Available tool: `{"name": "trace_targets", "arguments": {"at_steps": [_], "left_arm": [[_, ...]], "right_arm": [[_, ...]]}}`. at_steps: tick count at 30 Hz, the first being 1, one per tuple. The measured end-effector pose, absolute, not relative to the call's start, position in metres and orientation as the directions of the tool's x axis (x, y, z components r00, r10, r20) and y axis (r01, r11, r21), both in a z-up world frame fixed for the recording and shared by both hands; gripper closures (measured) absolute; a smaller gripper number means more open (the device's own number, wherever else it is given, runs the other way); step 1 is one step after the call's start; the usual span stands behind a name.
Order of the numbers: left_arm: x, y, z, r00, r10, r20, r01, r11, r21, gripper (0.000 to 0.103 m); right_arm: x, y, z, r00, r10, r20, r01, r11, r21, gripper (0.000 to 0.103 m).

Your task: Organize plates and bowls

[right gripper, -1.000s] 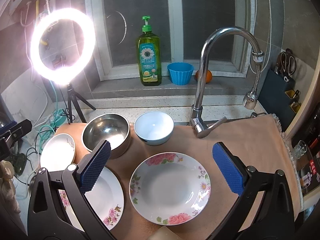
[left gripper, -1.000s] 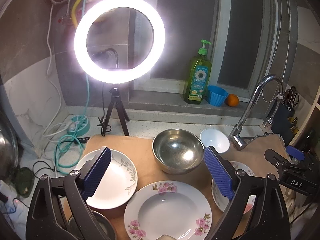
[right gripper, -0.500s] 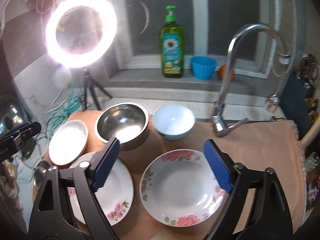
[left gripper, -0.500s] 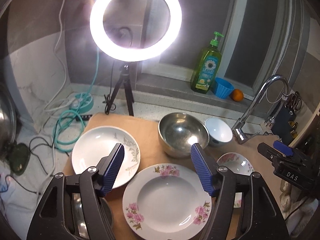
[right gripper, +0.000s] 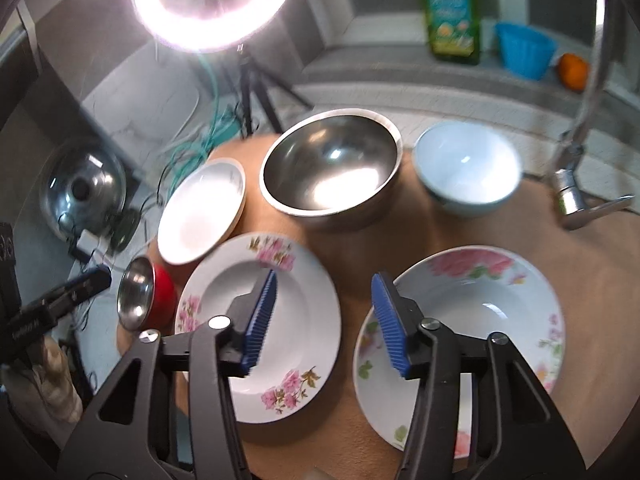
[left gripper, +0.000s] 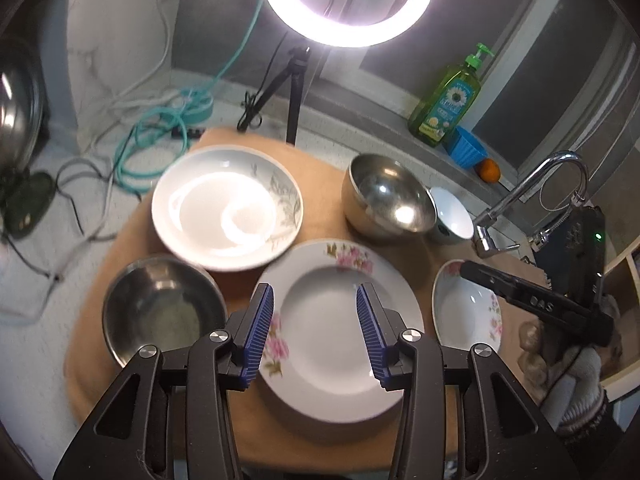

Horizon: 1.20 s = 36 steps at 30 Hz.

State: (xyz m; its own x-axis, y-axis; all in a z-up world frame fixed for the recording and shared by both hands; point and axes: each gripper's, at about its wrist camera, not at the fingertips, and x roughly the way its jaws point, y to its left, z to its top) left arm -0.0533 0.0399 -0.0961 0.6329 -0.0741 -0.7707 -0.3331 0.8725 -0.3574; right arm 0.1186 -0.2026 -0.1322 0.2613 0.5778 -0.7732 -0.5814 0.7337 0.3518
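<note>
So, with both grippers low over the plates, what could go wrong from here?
1. The left gripper is open over the pink-flowered plate, its jaws having just been closing; a grip on the smooth rim may slip.
2. The big steel bowl and white bowl stand close together; a lifted plate could knock them.
3. The faucet crowds the right side.

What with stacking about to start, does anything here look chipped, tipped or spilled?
Nothing stands out. The two floral plates, the leaf-patterned plate, the large steel bowl and the white bowl all sit upright on the mat, with no spills or cracks visible. Blur could hide fine chips.
</note>
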Motion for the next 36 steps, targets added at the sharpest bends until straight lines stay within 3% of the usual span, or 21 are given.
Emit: {"name": "trace_targets", "arguments": {"at_steps": [4,8,13,36], "left_arm": [[-0.065,0.033,-0.114,0.593,-0.116,-0.797,-0.355,0.850,-0.388,0.072],[-0.077,0.027,-0.132,0.560,-0.156,-0.814,-0.386,0.820,-0.422,0.073],[-0.090,0.027,-0.150,0.544,-0.174,-0.821,-0.453,0.762,-0.463,0.082],[-0.097,0.044,-0.197,0.553,-0.204,-0.808,-0.584,0.596,-0.551,0.084]], "right_arm": [[0.125,-0.191,-0.146,0.195,0.568,-0.800,-0.614,0.706,0.352,0.057],[0.133,-0.180,-0.162,0.142,0.546,-0.826,-0.643,0.685,0.343,0.061],[0.146,-0.174,-0.180,0.064,0.535,-0.842,-0.639,0.670,0.377,0.068],[0.171,-0.153,-0.207,-0.043,0.503,-0.863,-0.666,0.630,0.400,0.077]]}}
